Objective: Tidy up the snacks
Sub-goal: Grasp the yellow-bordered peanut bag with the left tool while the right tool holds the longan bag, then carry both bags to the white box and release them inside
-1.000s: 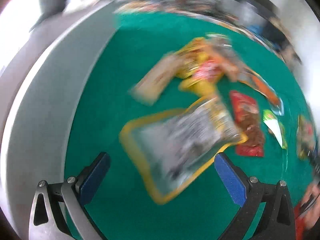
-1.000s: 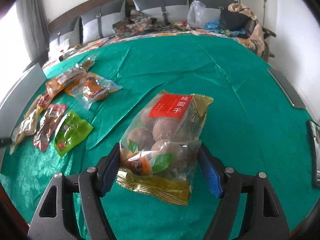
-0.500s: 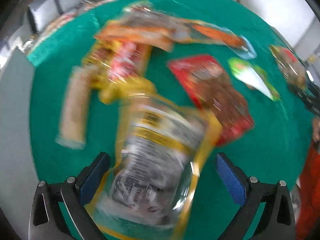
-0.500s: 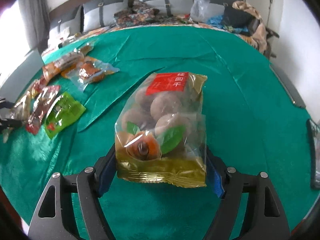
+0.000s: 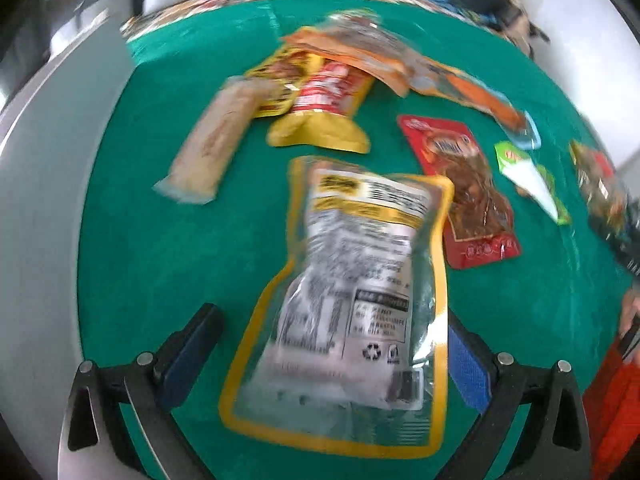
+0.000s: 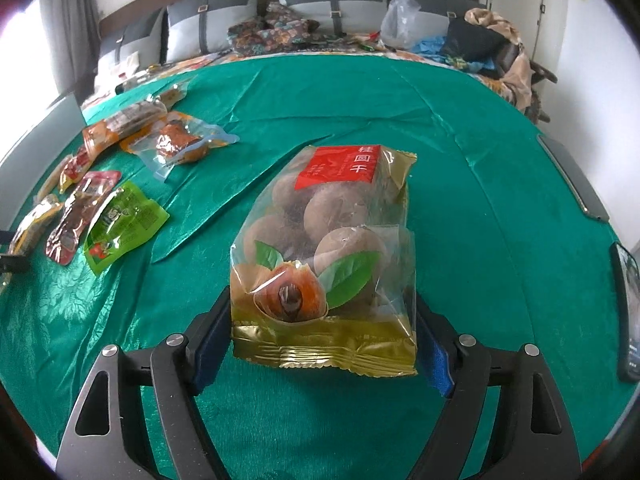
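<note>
R tool [image 6: 323, 344] clamps longan bag [image 6: 324, 256]; L tool [image 5: 332, 356] spread around yellow-edged pouch [image 5: 352, 300]. Sorting approx. midway; other packets loose.

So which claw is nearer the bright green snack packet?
Left. The green packet lies ahead-right of the left claw; the right claw, around the longan bag, sits farther away.

From the left wrist everything smears: print on the yellow-edged pouch [image 5: 352, 304] is unreadable. The longan bag [image 6: 328, 264] hides the right tool's [image 6: 322, 340] inner pads. A dark device [image 6: 628, 316] is cut off at the edge.
</note>
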The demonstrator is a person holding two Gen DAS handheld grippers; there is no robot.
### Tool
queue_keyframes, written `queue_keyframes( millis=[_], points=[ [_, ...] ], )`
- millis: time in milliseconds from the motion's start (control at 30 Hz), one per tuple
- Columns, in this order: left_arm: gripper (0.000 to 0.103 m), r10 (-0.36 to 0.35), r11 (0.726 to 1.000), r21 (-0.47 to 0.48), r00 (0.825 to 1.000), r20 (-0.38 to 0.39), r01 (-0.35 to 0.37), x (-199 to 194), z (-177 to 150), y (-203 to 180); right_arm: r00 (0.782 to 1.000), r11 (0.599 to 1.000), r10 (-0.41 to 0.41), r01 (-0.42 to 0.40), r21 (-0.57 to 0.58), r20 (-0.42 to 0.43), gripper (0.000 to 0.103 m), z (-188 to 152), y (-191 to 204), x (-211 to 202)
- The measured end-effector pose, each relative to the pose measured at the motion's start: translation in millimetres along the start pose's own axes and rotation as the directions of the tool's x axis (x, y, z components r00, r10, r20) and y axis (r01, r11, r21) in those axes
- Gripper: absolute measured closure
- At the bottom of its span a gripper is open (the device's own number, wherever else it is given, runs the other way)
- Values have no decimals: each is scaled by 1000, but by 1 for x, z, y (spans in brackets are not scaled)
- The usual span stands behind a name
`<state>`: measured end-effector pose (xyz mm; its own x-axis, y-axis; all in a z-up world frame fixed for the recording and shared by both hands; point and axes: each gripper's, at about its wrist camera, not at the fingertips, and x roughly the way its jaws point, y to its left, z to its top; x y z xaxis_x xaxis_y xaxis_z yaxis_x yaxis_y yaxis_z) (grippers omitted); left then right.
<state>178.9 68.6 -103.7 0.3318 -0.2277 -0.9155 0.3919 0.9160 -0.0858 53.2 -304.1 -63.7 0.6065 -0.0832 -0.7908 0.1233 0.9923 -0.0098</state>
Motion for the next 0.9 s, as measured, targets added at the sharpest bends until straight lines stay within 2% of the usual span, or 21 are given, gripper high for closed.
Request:
queue_keyframes(
  millis=[100,167,233,300,333,367,400,467,500,533,567,667,767,800,833,900],
  points=[
    [2,-38,999,-10,999,30,38,-10,0,9,1000,1000,0,0,0,0,20,0,0,0],
    [2,-25,999,35,999,36,24,-11,12,2,1000,1000,0,0,-1,0,20,0,0,0],
    [2,23,992,120,999,22,-25,-9,22,-18,1000,1000,1,-1,0,0,20,0,0,0],
    [2,84,972,221,996,-20,-78,11,34,-35,1000,1000,5,-5,0,-2,20,0,0,0],
    [0,117,958,266,992,-42,-102,20,36,-42,1000,1000,20,-20,6,-17,20,1,-2,-1],
    [0,102,959,266,995,-10,-96,18,39,-44,998,999,41,-40,25,-37,21,3,-4,-4],
    [0,98,962,258,995,-20,-89,19,39,-42,991,988,119,-111,107,-67,21,7,-16,-12],
    [15,59,975,214,998,-24,-52,19,40,-36,975,953,217,-199,228,-56,21,12,-34,-28],
    [38,59,981,183,998,10,-60,14,38,-31,969,938,242,-219,269,-55,21,16,-42,-36],
    [47,56,986,157,998,26,-59,10,38,-27,967,933,243,-211,291,-78,21,23,-49,-42],
    [48,58,990,123,998,30,-61,9,37,-23,965,935,235,-193,296,-113,21,31,-51,-43],
    [50,93,990,104,994,56,-99,3,26,-21,957,937,217,-150,316,-191,21,50,-47,-34],
    [50,74,996,46,993,93,-79,-14,1,-20,948,960,155,-78,269,-278,20,66,-25,-7],
    [50,70,997,24,992,106,-73,-18,1,-18,944,978,97,-31,207,-315,19,67,-14,5],
    [50,62,998,-5,990,124,-62,-25,-4,-15,941,993,1,40,114,-339,20,70,-3,15],
    [50,39,998,-60,986,164,-30,-51,-20,-12,946,996,-74,88,32,-315,29,72,5,17]
  ],
)
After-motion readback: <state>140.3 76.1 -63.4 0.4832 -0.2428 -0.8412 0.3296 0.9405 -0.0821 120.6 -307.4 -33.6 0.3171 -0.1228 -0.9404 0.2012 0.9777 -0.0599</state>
